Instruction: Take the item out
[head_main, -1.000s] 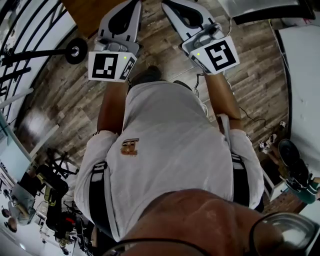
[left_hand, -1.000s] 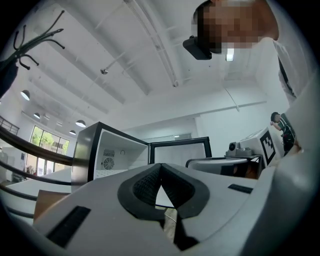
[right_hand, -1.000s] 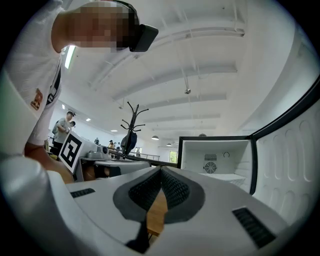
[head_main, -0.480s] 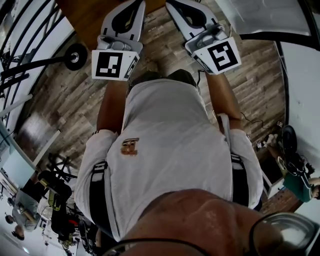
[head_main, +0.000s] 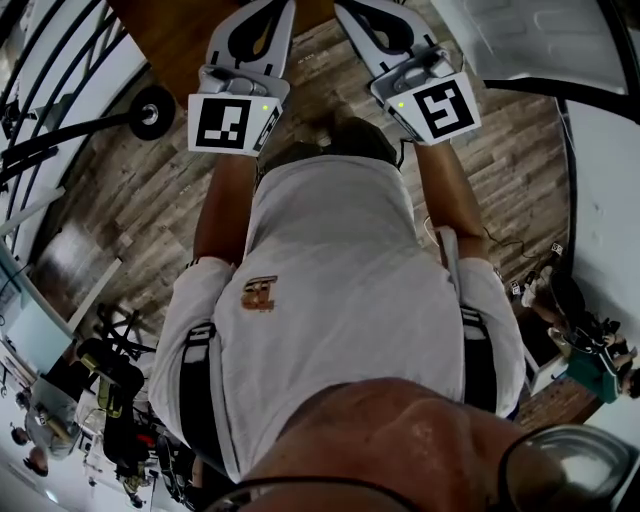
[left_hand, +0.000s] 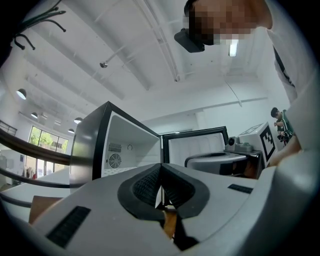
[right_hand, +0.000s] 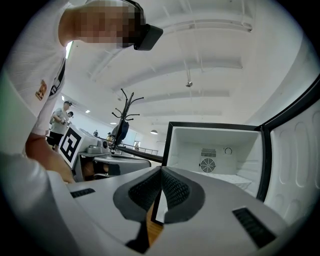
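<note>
A small black fridge (left_hand: 90, 145) stands open ahead of me, and its door (left_hand: 196, 145) is swung wide. In the right gripper view its white inside (right_hand: 215, 150) shows a round fan grille on the back wall and a bare white shelf. I see no item in the part that shows. My left gripper (left_hand: 161, 167) is shut with nothing between its jaws. My right gripper (right_hand: 161, 170) is shut and empty too. Both are held side by side, pointing at the fridge from a short way off. In the head view their marker cubes (head_main: 232, 122) (head_main: 432, 105) sit above my torso.
A brown wooden top (head_main: 170, 30) lies under the gripper tips. A black wheel on a bar (head_main: 152, 100) stands on the plank floor at the left, and a white table (head_main: 610, 200) at the right. A coat stand (right_hand: 125, 112) and people are far behind.
The floor has slid down the head view and more of the wooden top shows at the upper edge: I have stepped toward the fridge. Both grippers stay shut, side by side.
</note>
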